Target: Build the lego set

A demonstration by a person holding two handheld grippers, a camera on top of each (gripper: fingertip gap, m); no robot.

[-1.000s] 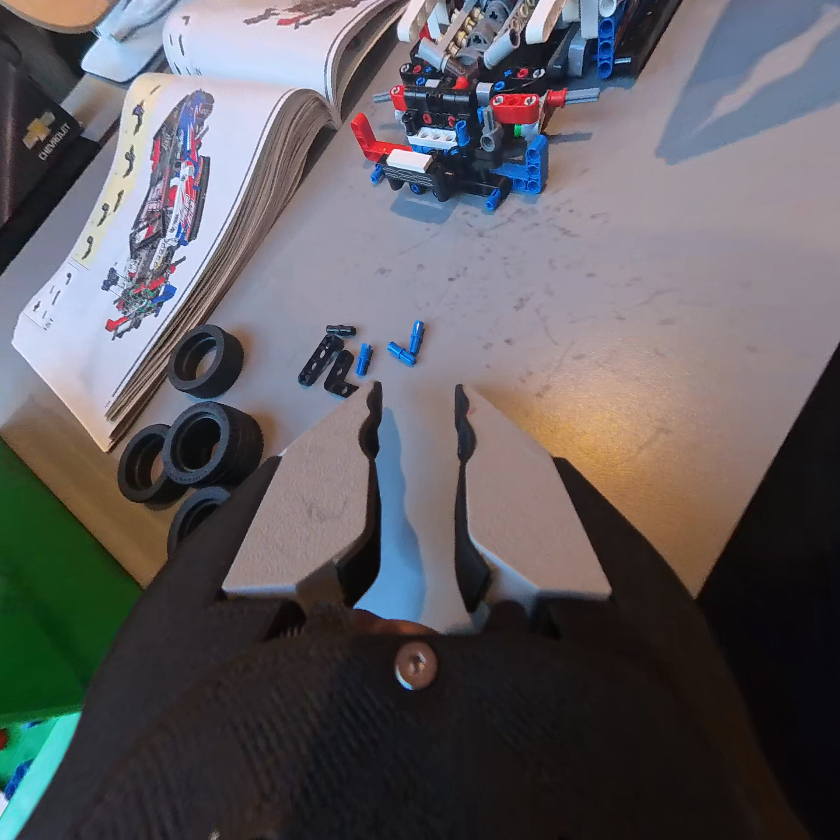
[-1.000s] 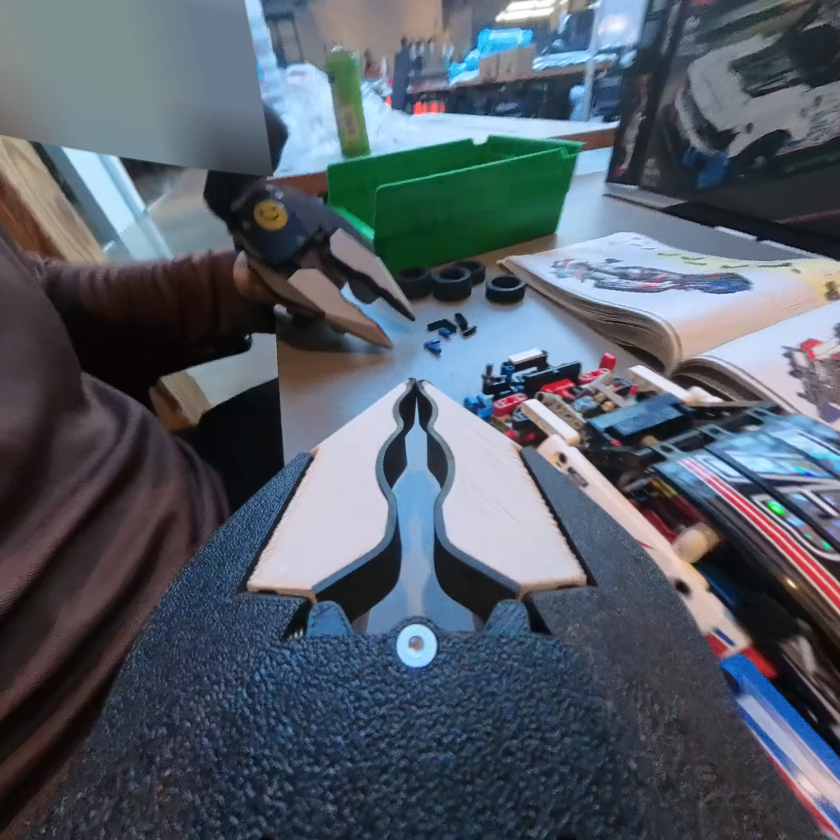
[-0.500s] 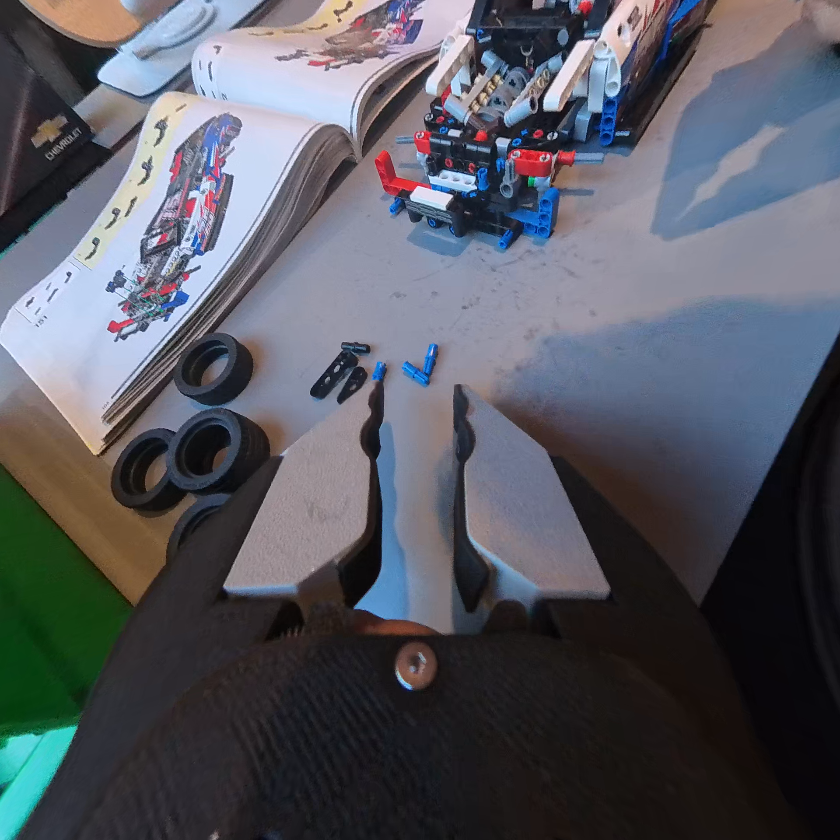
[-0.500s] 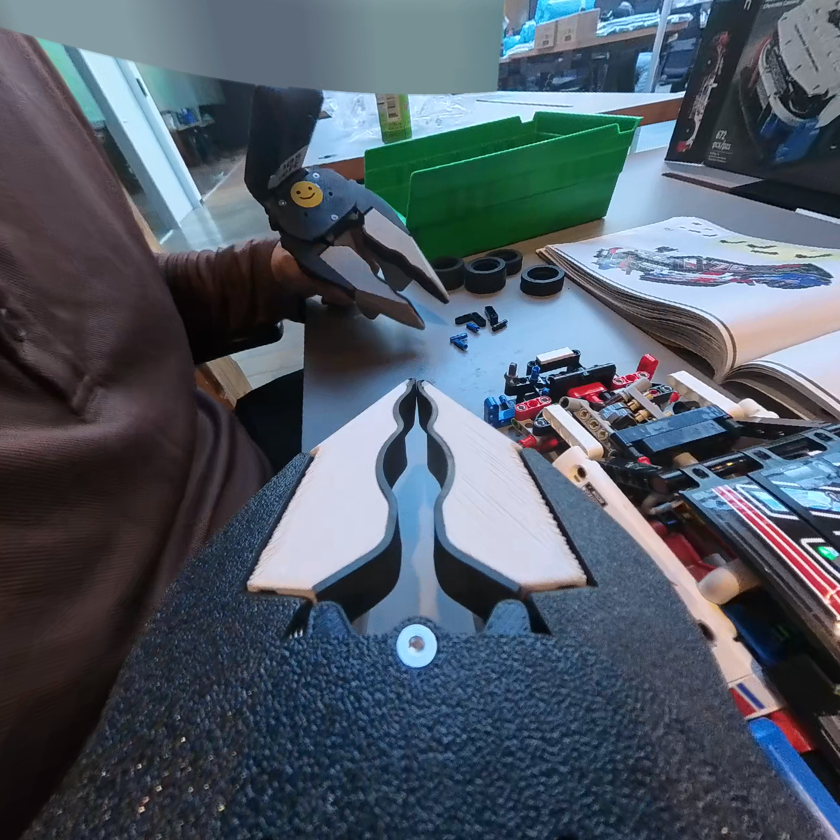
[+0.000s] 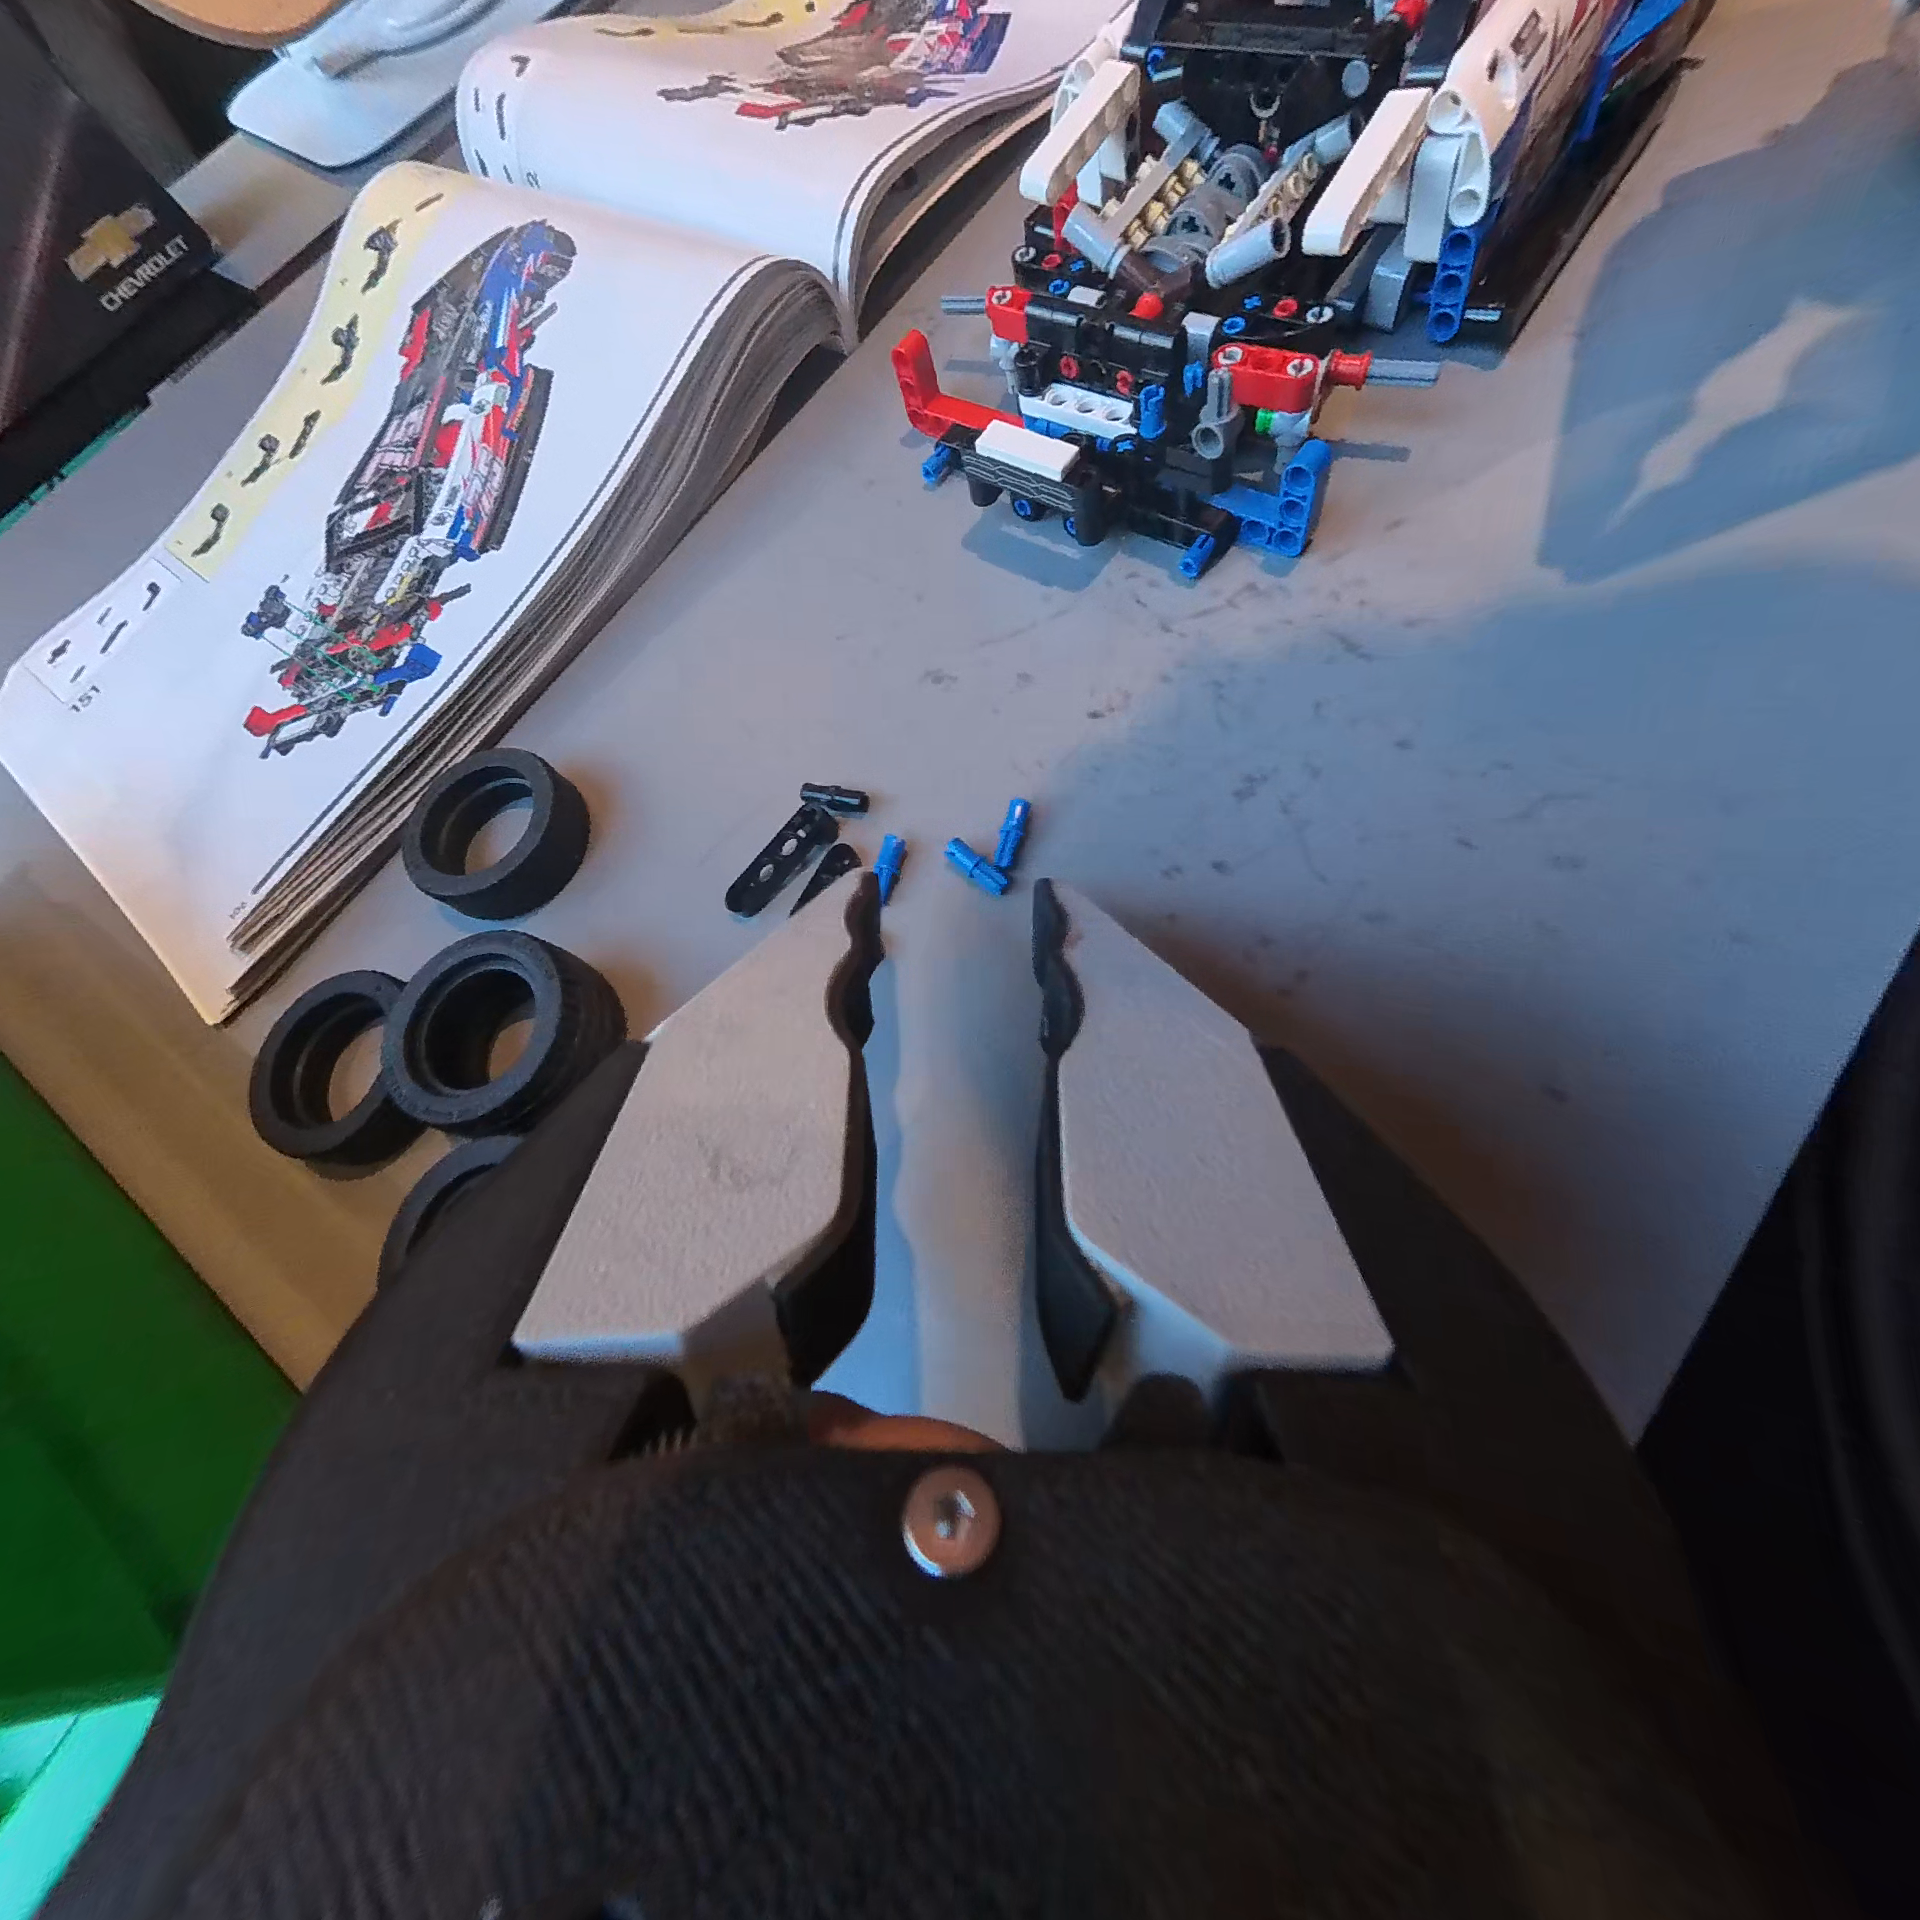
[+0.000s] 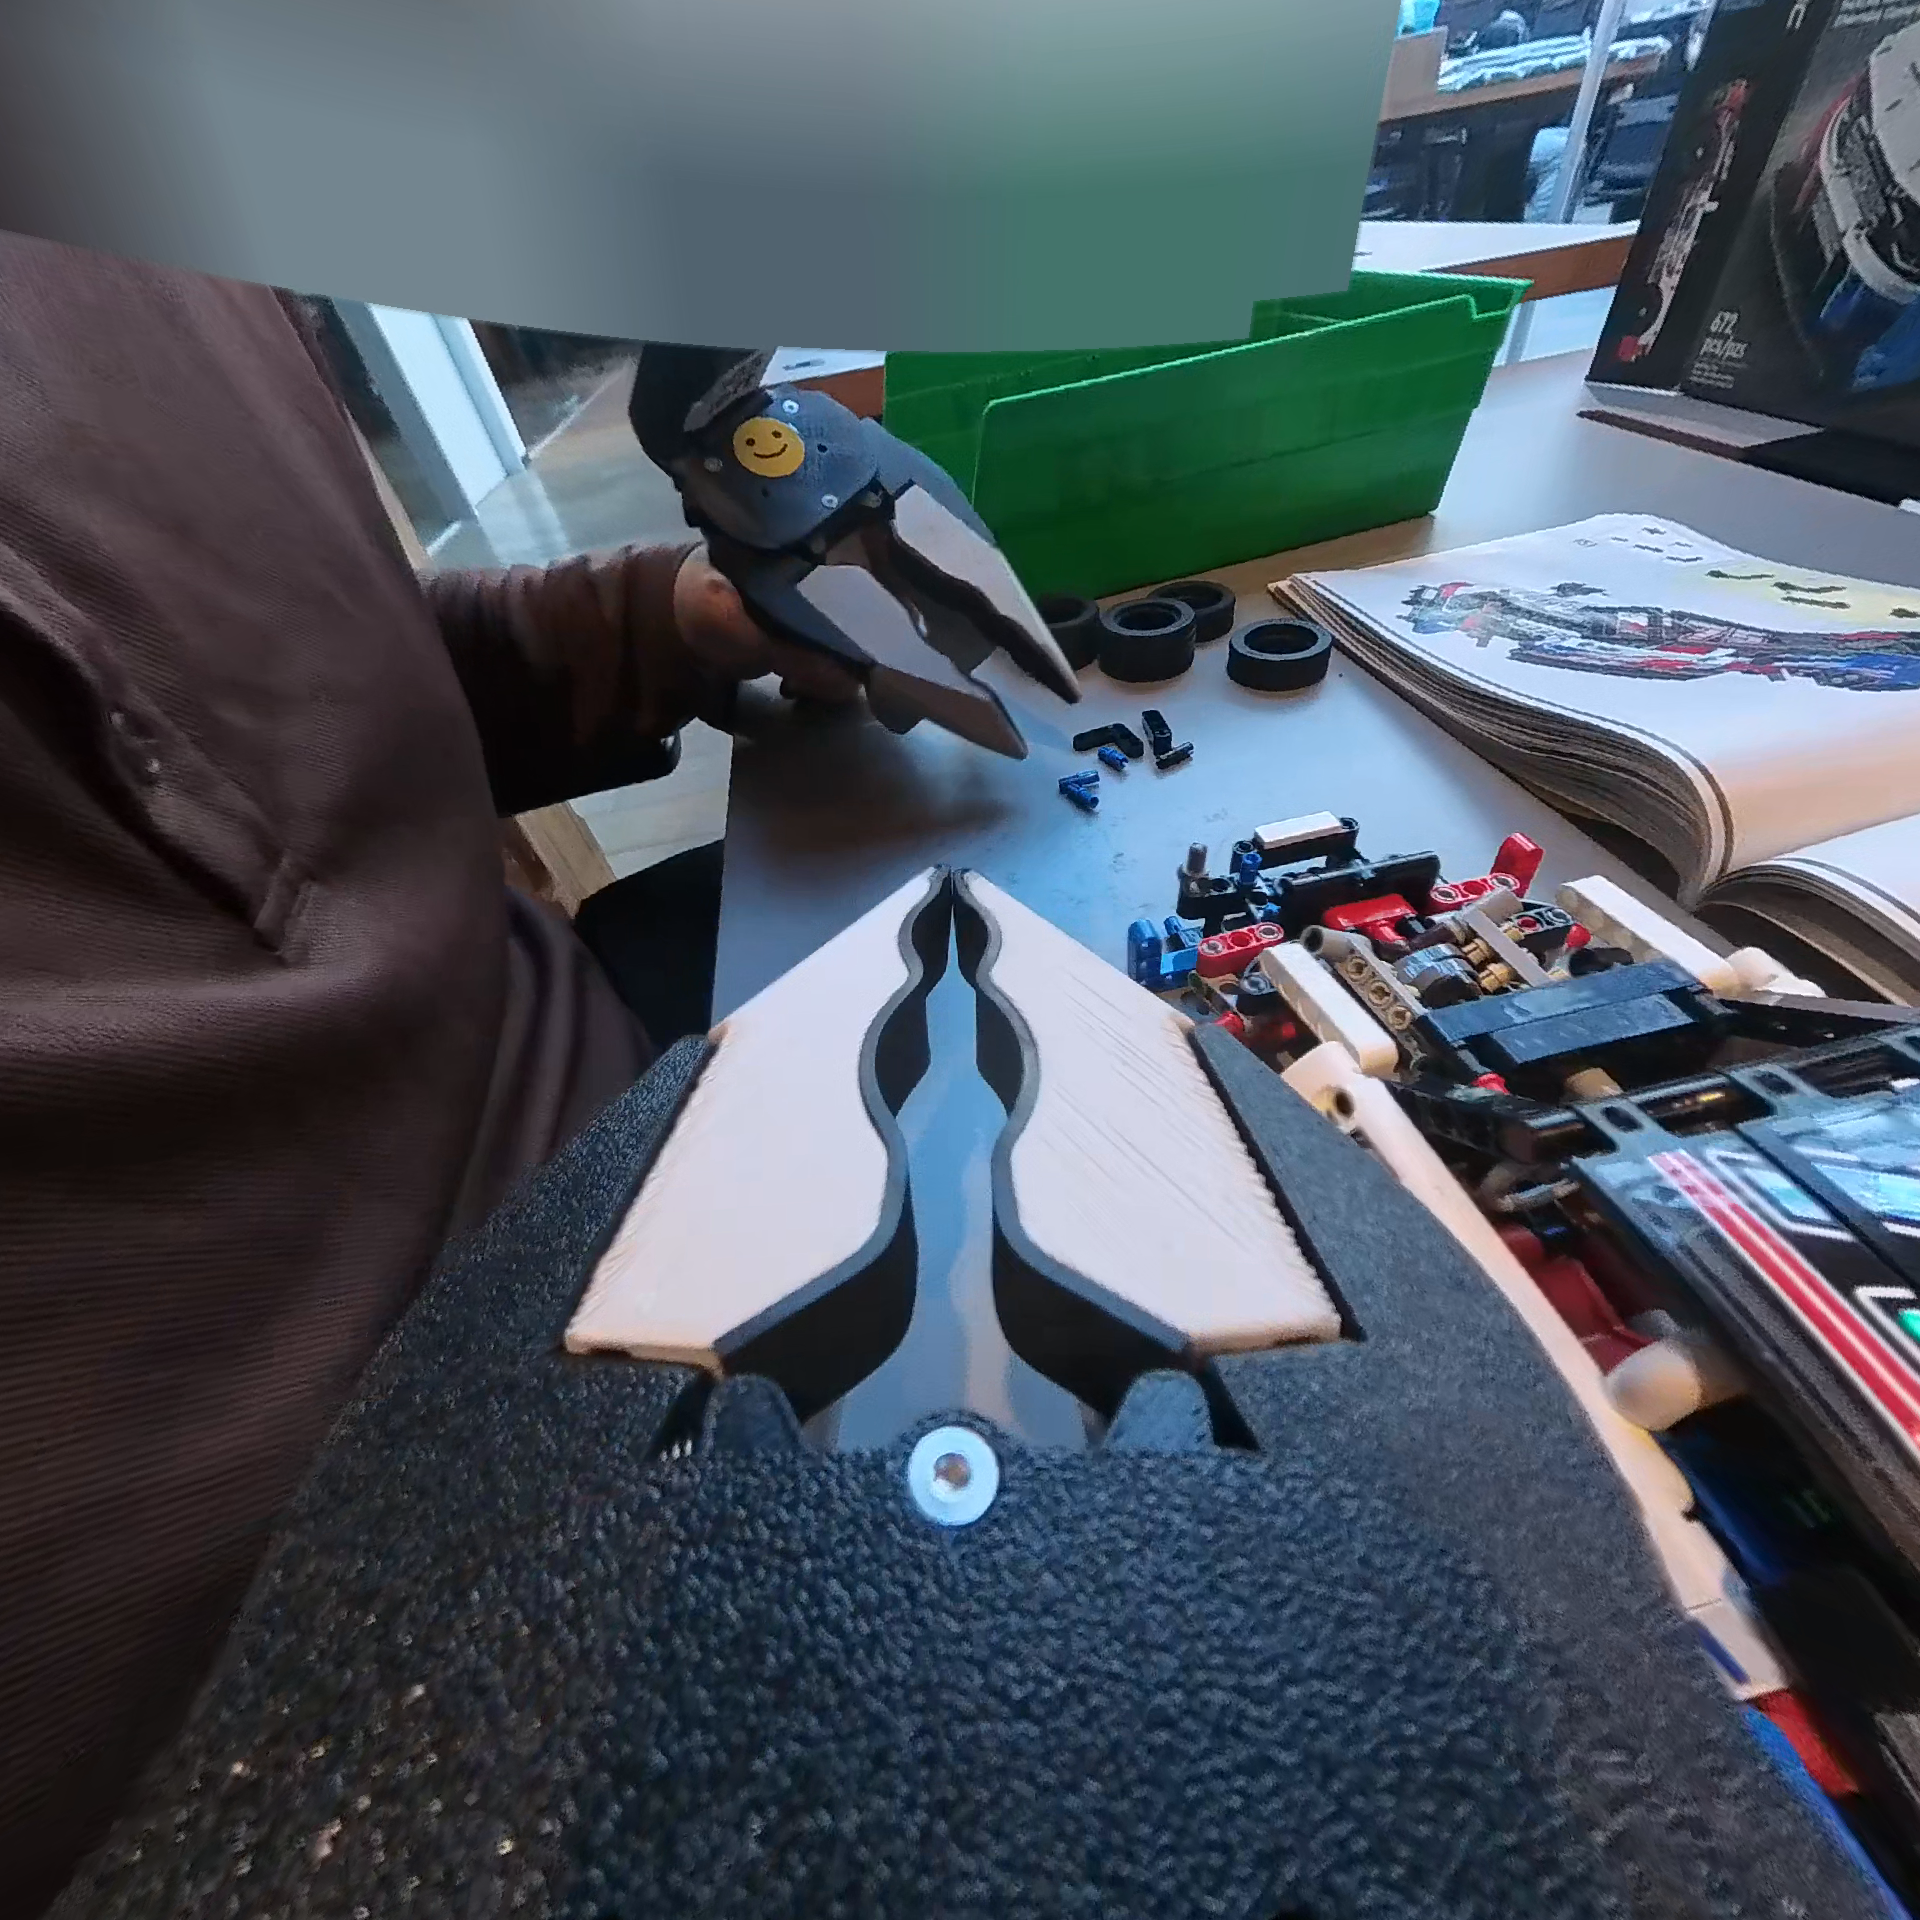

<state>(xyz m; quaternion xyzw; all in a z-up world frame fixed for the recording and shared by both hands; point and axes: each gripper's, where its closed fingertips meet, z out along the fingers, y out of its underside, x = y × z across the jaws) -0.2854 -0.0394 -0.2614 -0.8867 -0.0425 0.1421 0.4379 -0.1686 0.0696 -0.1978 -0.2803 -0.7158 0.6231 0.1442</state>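
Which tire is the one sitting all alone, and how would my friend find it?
Start at the open instruction book on the grey table. Right by the book's near corner lies a single black tire, flat, with its hole facing up. The other tires huddle together nearer the table edge, touching each other; this one touches none.

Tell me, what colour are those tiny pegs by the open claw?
Blue pegs, clearest in the left wrist view.

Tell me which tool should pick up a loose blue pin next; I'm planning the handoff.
Left. The left tool is open, its tips just short of the blue pins on the table. The right tool is shut, empty, and farther back beside the car model.
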